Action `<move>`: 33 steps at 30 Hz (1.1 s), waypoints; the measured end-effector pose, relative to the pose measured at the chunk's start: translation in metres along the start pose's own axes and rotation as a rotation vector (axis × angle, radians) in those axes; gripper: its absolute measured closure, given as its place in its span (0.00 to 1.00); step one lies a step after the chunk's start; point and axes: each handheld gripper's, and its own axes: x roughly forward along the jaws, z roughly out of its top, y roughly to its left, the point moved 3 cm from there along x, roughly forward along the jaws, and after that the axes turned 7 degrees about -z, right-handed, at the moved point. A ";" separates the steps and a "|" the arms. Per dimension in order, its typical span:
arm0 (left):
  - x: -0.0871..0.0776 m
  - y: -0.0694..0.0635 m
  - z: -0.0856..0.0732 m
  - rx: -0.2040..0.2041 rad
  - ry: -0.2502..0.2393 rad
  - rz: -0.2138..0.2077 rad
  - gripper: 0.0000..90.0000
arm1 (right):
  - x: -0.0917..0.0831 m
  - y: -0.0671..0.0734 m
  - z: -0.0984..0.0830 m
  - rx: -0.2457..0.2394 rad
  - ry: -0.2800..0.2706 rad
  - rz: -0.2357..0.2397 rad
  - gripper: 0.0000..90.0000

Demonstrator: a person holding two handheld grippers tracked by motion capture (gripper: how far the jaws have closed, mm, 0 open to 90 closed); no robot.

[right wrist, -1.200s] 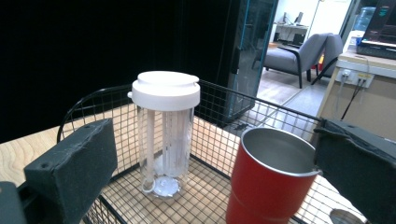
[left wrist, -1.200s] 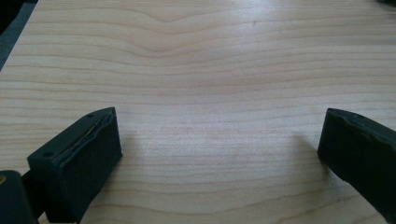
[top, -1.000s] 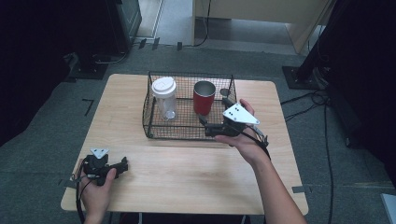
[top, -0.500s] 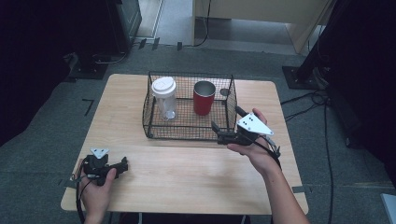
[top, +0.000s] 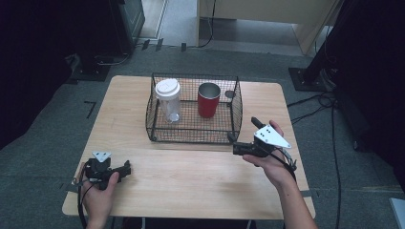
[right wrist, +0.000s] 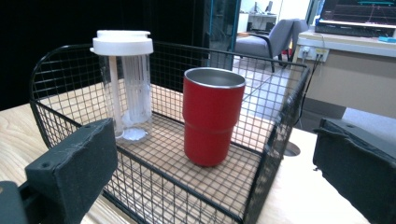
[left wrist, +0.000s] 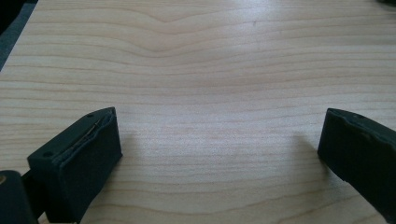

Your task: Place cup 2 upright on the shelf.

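table (top: 143, 100): light wood, round hole (top: 229, 94) near its far edge behind the basket | floor (top: 43, 143): grey carpet, black cables (top: 329, 102) trailing right of the table | background: grey office chair (right wrist: 261, 39), monitor (right wrist: 359, 11) on a beige counter (right wrist: 336, 44), dark stands at left and right

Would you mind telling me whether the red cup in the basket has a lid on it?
No, the red cup stands open-topped in the wire basket, its bare metal rim showing.
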 end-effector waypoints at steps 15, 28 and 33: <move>0.000 0.000 0.000 0.000 -0.001 0.000 0.00 | -0.023 -0.016 -0.029 0.021 0.034 -0.048 0.00; 0.000 0.000 0.000 0.002 0.001 0.000 0.00 | -0.040 -0.034 -0.059 0.055 0.072 -0.108 0.00; 0.000 0.000 0.000 0.002 0.001 0.000 0.00 | -0.048 -0.042 -0.068 0.067 0.083 -0.132 0.00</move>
